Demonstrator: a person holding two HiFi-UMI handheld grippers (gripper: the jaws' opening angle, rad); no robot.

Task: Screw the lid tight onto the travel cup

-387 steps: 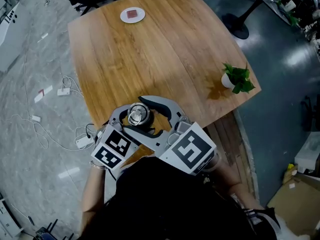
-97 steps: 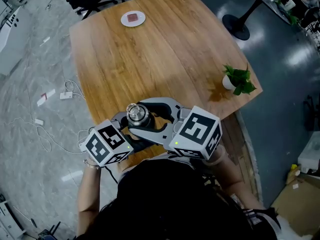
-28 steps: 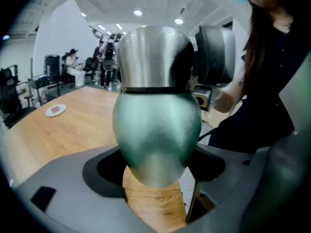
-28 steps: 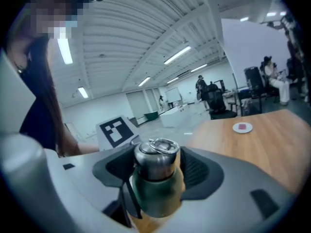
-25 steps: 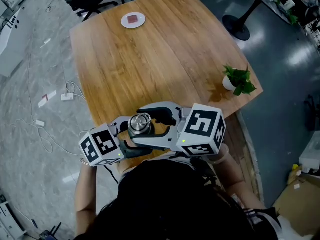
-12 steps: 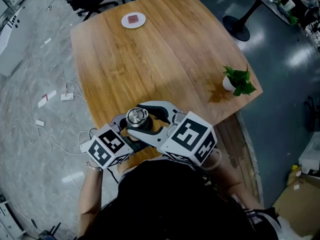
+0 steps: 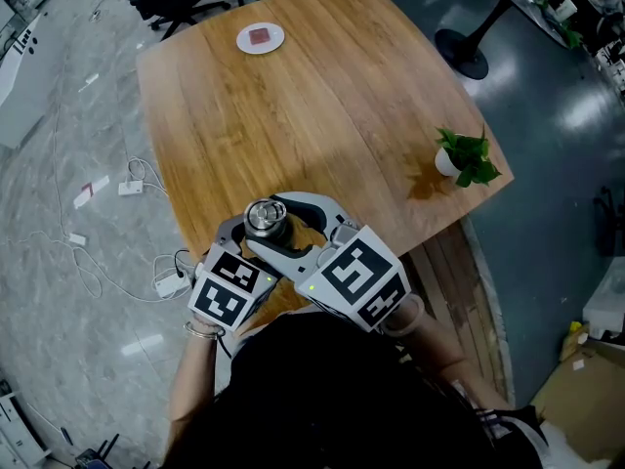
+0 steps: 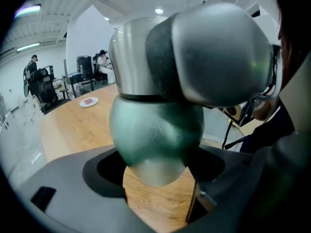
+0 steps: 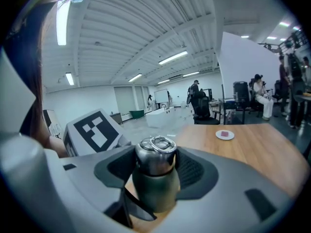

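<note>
Firstly, right tool [image 9: 154, 173]: jaws drawn in on the lid [image 9: 155, 155], ribbed pads against both its sides. Left tool [image 8: 156, 171]: jaws closed round the lower body of the travel cup [image 8: 155, 125], held upright between them.

Step, as we judge it: the tightening turn. We should hold the body steady with the left, twist only the right, keep lid and cup in line so the thread does not cross, and stop at firm resistance.

- Lid: brushed steel, cylindrical, ring folded flat on top; smooth, likely to slip.
- Cup: dark green, matt, finely pebbled, bulbous, tapering downward.
- Beneath the cup: surface [image 7: 322, 115], warm wood grain.
- Well beyond the cup: small white plate [image 7: 259, 33].
- Far to the cup's right: potted plant [image 7: 461, 154].
</note>
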